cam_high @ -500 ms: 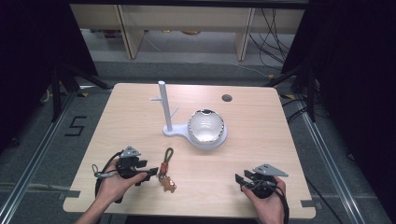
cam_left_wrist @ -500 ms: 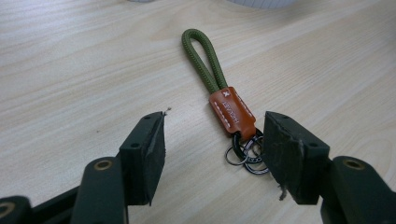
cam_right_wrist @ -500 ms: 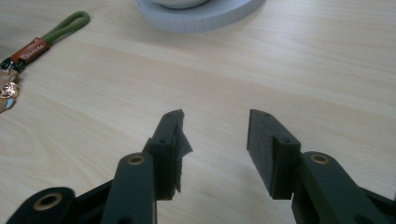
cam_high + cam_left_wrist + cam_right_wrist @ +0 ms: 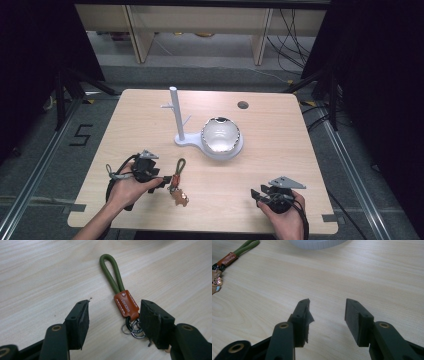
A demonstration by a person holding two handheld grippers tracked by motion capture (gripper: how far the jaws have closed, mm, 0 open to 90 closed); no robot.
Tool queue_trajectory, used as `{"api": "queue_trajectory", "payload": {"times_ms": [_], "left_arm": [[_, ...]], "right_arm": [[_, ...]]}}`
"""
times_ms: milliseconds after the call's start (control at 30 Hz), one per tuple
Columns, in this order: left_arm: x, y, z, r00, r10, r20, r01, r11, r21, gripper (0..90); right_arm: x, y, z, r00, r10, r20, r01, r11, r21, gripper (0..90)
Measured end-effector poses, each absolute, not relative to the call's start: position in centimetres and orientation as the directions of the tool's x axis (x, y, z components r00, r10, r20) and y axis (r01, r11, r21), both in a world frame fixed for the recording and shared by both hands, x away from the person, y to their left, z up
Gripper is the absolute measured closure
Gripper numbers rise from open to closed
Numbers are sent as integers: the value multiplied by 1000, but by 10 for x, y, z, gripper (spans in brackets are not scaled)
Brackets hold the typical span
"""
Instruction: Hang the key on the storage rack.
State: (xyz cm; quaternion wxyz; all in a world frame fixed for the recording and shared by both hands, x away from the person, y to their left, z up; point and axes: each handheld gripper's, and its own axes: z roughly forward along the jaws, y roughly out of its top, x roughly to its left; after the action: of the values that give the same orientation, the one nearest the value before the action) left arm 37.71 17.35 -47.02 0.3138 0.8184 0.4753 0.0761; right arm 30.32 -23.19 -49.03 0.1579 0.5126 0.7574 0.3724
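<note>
Two grippers work at the near edge of the wooden table (image 4: 280, 130), one in each of the person's hands. The left gripper (image 4: 113, 315) stands with its jaws wide apart, and the keychain (image 4: 125, 307) lies on the wood between them, close to the jaw at the right of the left gripper view; whether that pad touches the metal rings (image 4: 131, 327) I cannot tell. The keychain's long axis runs away from this gripper: its green cord loop (image 4: 111, 271) points toward the far side of the table, the brown leather tab (image 4: 126, 303) sits in the middle, and the rings lie nearest the jaws. In the high view the keychain (image 4: 177, 181) lies just right of the left gripper (image 4: 162, 182), tilted slightly, loop end toward the white bowl (image 4: 222, 136) and the white peg stand (image 4: 176, 114). The right gripper (image 4: 326, 312) hovers over bare wood, well apart from the keychain, its jaws open with nothing between them.
</note>
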Motion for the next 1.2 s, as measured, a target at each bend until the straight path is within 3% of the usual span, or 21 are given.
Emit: {"api": "queue_trajectory", "payload": {"times_ms": [33,567,900,1200], "left_arm": [[383,170,-469,525,831,-184,748,-347,566,404],[405,136,-477,430,878,-210,850,-315,423,440],[408,123,-483,437,880,-185,867,-358,347,479],[410,119,-484,480,868,-126,843,-417,340,523]], "right_arm": [[301,-229,-489,-406,896,178,686,170,708,556],[303,-228,-492,-436,884,169,685,204,699,550],[303,-227,-494,-451,874,180,687,211,696,544],[302,-223,-495,-456,869,192,700,217,680,544]]}}
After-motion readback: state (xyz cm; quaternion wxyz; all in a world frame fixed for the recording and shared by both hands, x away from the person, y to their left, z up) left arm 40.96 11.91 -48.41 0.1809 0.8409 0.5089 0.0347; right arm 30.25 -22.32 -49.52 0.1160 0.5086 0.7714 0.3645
